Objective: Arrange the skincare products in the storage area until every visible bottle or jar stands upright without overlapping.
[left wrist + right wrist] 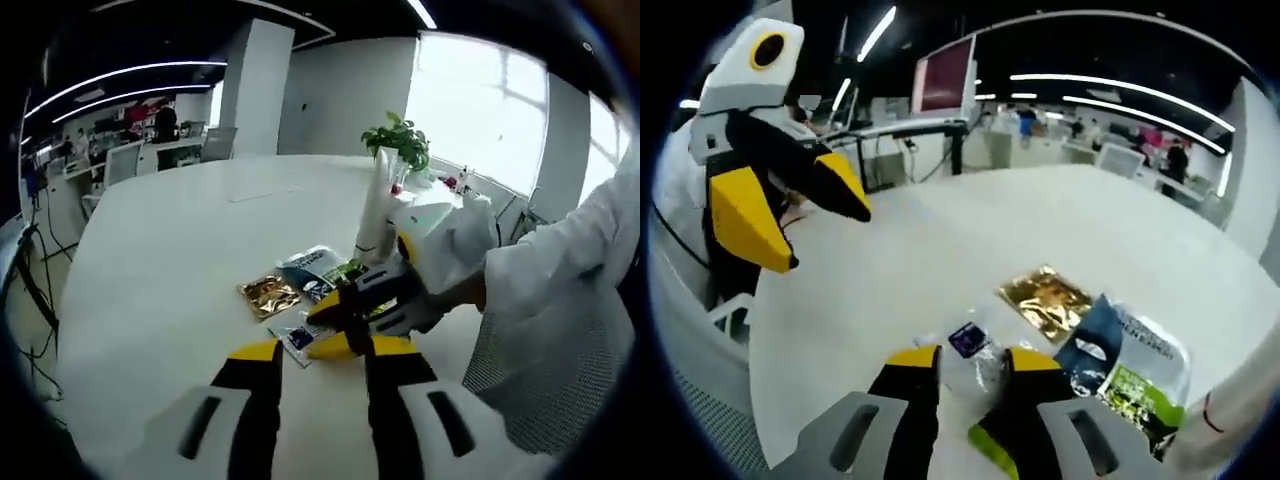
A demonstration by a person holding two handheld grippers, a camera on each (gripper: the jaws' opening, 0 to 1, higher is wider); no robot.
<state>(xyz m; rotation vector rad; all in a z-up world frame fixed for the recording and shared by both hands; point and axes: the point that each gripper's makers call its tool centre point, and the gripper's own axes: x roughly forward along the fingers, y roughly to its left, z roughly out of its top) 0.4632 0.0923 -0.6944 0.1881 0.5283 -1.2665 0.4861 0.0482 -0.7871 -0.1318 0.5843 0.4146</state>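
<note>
Flat skincare sachets lie in a cluster on the white table [160, 250]: a gold sachet [268, 296] [1045, 295], a blue-and-white packet [313, 264] [1122, 345] overlapping a green one [347, 272] [1132, 395], and a small clear sachet [294, 339] [968, 338]. A tall white tube [375, 212] stands upright behind them. My right gripper [972, 360] [338, 328] is low over the clear sachet, jaws apart, with the sachet's edge between them. My left gripper [320, 348] [800, 205] hovers open just short of the cluster and holds nothing.
A potted plant [402, 140] and small items sit at the table's far side by the window. A person's white sleeve [560, 300] comes in from the right. Office desks and a red-lit monitor [943, 75] stand beyond the table.
</note>
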